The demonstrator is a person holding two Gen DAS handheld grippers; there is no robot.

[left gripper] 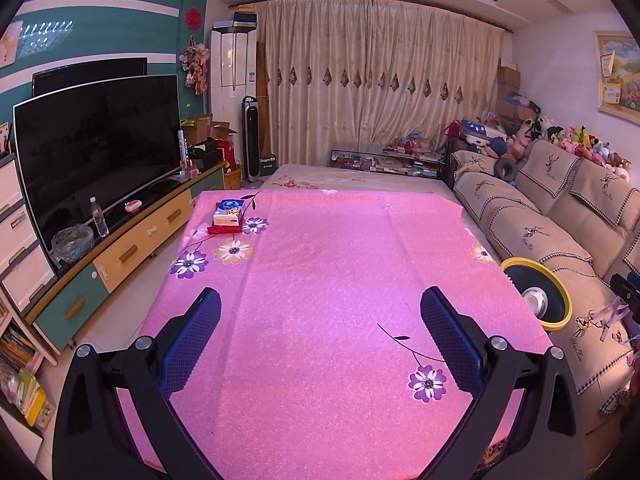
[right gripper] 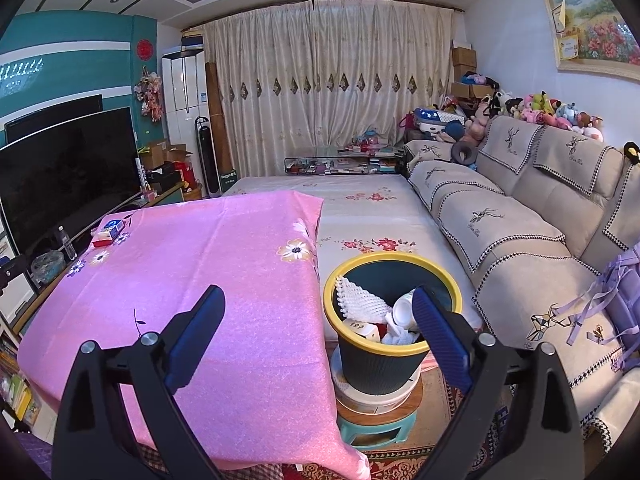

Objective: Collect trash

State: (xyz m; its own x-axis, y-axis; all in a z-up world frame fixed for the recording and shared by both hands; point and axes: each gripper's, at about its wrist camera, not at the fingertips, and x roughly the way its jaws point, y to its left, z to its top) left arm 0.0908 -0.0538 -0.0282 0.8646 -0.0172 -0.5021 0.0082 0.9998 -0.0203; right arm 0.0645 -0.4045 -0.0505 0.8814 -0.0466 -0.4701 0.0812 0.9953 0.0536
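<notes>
A dark green trash bin [right gripper: 380, 364] with a yellow rim stands on a stool beside the pink floral table [right gripper: 200, 272]. White foam netting [right gripper: 358, 294], cups and crumpled paper lie inside it. My right gripper [right gripper: 318, 300] hangs over the table's right edge, jaws wide apart with nothing between them, its right finger in front of the bin's mouth. In the left wrist view my left gripper [left gripper: 320, 300] hovers open and empty over the pink cloth [left gripper: 320, 280], and the bin [left gripper: 538, 296] shows at the table's right edge.
A tissue pack on a red box [left gripper: 227, 216] sits at the table's far left corner. A TV cabinet [left gripper: 132, 248] with a screen and bottle runs along the left. A beige sofa [right gripper: 520, 240] lines the right. A flowered bed [right gripper: 360, 204] lies behind the table.
</notes>
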